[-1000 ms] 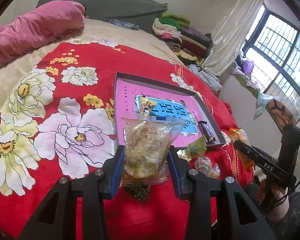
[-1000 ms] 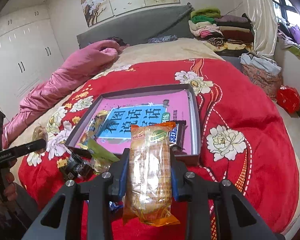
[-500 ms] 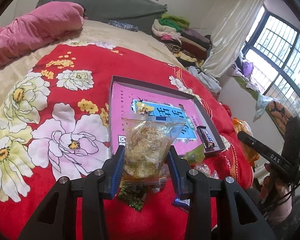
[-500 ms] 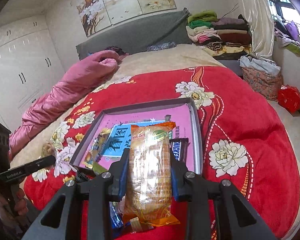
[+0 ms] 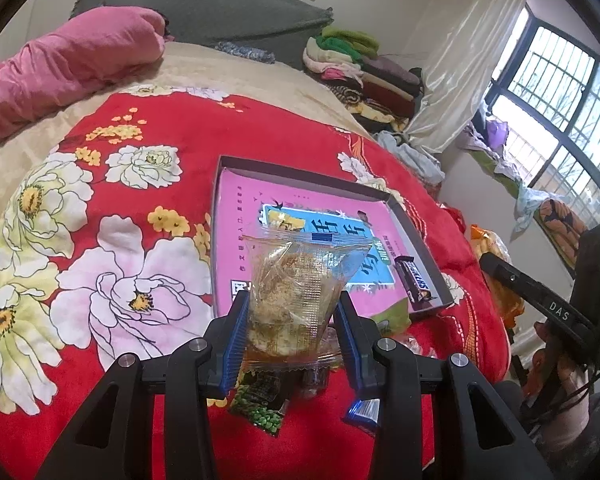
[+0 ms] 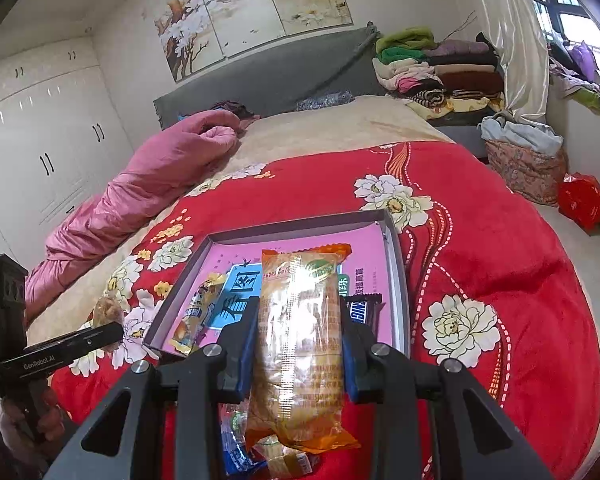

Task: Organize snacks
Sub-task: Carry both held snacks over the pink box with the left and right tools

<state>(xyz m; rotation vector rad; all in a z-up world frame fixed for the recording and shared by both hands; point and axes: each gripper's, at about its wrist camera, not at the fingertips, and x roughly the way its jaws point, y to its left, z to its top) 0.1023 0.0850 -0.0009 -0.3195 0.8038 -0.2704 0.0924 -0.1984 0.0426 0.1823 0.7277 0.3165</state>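
Tilting downward, each hand-held gripper (image 5: 292, 328) (image 6: 298, 344) clamps a snack packet (image 5: 296, 292) (image 6: 298, 340)

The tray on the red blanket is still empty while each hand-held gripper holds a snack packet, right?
Not empty: the right wrist view shows the tray already holding a Snickers bar and a yellow snack packet. Each hand-held gripper does hold a packet.

Each hand-held gripper is black, with angular cut-out arms, round silver screws and blue pads: the left gripper (image 5: 291, 322), the right gripper (image 6: 299, 344). White lettering marks their handles. Black cables trail nearby.
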